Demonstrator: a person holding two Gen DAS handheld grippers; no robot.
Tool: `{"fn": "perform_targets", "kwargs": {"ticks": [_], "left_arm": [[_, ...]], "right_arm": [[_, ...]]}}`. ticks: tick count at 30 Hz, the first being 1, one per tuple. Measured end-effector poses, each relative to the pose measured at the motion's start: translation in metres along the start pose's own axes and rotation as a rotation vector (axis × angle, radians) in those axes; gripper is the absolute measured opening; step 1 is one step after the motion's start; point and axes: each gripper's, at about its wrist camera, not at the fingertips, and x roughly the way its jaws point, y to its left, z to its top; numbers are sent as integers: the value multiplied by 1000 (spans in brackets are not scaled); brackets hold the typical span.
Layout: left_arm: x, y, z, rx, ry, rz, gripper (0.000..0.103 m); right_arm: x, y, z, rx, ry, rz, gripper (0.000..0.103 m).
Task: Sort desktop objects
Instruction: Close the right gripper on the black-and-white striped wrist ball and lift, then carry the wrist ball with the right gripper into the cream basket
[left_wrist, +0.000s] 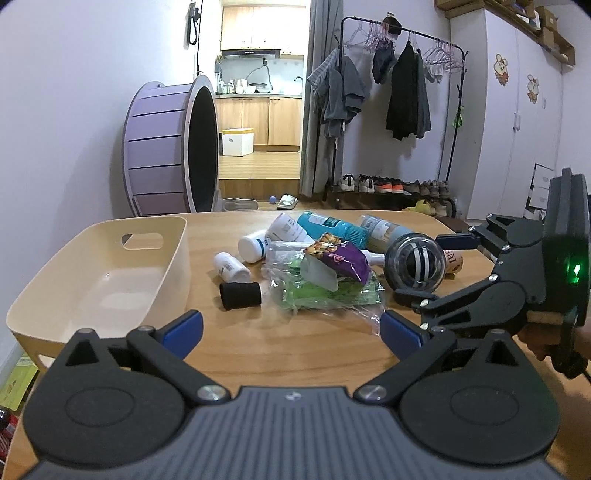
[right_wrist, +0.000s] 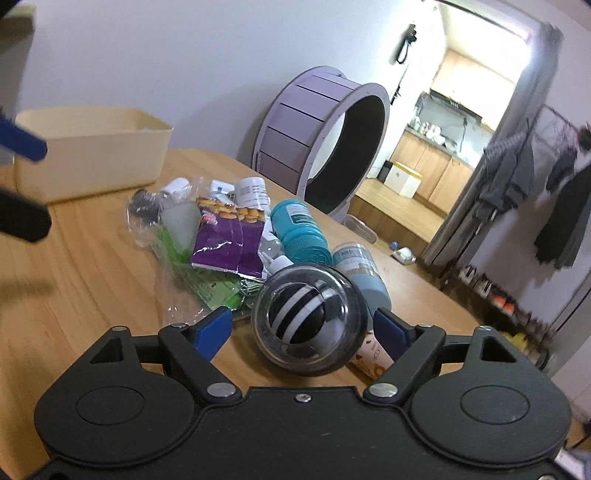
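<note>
Straddling the gyro ball (right_wrist: 308, 328) at frame centre, the right gripper (right_wrist: 303, 332) is spread, pads apart from it. Left gripper (left_wrist: 291, 328) is spread over bare table (left_wrist: 295, 354); only its view shows the cream bin's (left_wrist: 173, 258) hollow, centre-left.

Two low wrist views, shared pile (left_wrist: 317, 266)

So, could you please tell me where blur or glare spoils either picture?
Left wrist view: sharp throughout, though the fisheye bows the table edge. Right wrist view: the left gripper at the left edge is smeared, the clothes rack blurs, and the kitchen doorway glares.
</note>
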Motion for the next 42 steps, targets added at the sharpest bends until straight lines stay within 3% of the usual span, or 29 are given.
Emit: {"fn": "perform_targets", "kwargs": {"ticks": [4,6,11,16,30,35,42], "left_arm": [[-1,2,0,-13,-2,1,102],[-1,4,1,-18,-2,1,102],[-2,4,-1,-15,0,3,102],[-5,6,0,-11,-16,-6,102],[-2,4,-2,-4,-1,-53,102],[-1,4,-1,-17,10,-99,102],[-4,-1,-3,24,8,-100,102]], "right_arm": [[5,7,-1,-51,-3,-30,79],[6,6,-1,-59,-9,-49,71],[2,-2,-2,-4,-10,-21,70],[-18,-30,-1,183,45,149,69],[-66,-13,-1,165,62,444,71],[-81,-23,-6,196,-11,408,84],[-68,-14,-14,202,18,402,85]]}}
